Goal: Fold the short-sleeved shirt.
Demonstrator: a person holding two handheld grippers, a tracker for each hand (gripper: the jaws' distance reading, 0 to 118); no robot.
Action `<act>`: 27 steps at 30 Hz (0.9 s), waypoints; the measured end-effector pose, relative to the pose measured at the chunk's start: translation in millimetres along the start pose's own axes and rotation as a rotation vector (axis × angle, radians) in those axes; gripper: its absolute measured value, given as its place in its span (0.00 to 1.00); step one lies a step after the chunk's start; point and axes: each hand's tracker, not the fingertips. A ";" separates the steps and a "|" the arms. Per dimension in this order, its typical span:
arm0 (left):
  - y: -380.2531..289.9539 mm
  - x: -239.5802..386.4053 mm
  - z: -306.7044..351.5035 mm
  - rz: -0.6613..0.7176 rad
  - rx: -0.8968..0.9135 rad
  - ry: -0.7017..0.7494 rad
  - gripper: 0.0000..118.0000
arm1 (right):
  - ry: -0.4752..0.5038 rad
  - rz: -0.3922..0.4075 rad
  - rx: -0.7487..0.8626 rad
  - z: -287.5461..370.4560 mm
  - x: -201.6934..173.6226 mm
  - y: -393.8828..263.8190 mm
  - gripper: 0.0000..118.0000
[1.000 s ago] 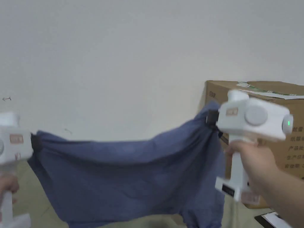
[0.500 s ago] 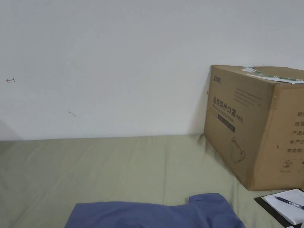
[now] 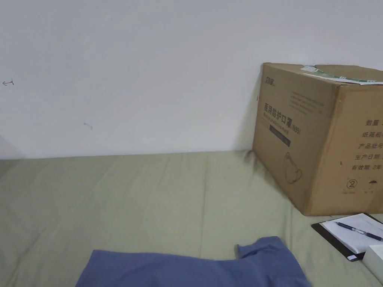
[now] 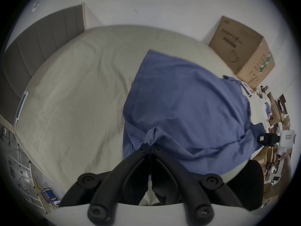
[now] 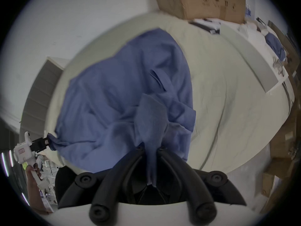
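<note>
A blue shirt [image 4: 187,102] lies spread on the bed [image 4: 78,86], both grippers clamped on its near edge: the left gripper [image 4: 150,147] and right gripper [image 5: 150,146] each pinch bunched cloth, apparently to stretch it flat before folding.
</note>
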 end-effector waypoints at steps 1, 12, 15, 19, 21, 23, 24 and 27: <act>2.9 -1.4 -6.7 0.012 -0.004 0.008 0.05 | 0.001 -0.013 -0.024 -6.6 2.2 3.3 0.11; 2.6 8.6 84.1 0.063 0.276 -0.048 0.94 | 0.036 -0.013 0.289 87.0 -11.4 -8.4 0.93; 2.2 21.8 135.0 0.061 0.444 -0.070 0.94 | 0.111 0.035 0.491 131.8 -29.7 -21.7 0.90; -23.9 31.5 180.6 0.038 0.767 -0.198 0.00 | 0.186 0.176 0.897 174.8 -53.6 -66.1 0.00; -35.1 46.1 185.1 0.001 0.820 -0.081 0.00 | 0.125 0.226 0.997 178.9 -67.4 -79.9 0.00; -37.6 50.0 183.2 -0.020 0.823 -0.066 0.00 | 0.187 0.221 1.012 182.4 -70.2 -84.8 0.00; -38.3 52.0 183.5 -0.035 0.805 -0.122 0.00 | 0.198 0.198 1.007 184.3 -71.8 -84.6 0.00; -36.6 59.7 180.7 -0.073 0.775 -0.099 0.00 | 0.194 0.171 1.006 194.7 -64.8 -74.0 0.00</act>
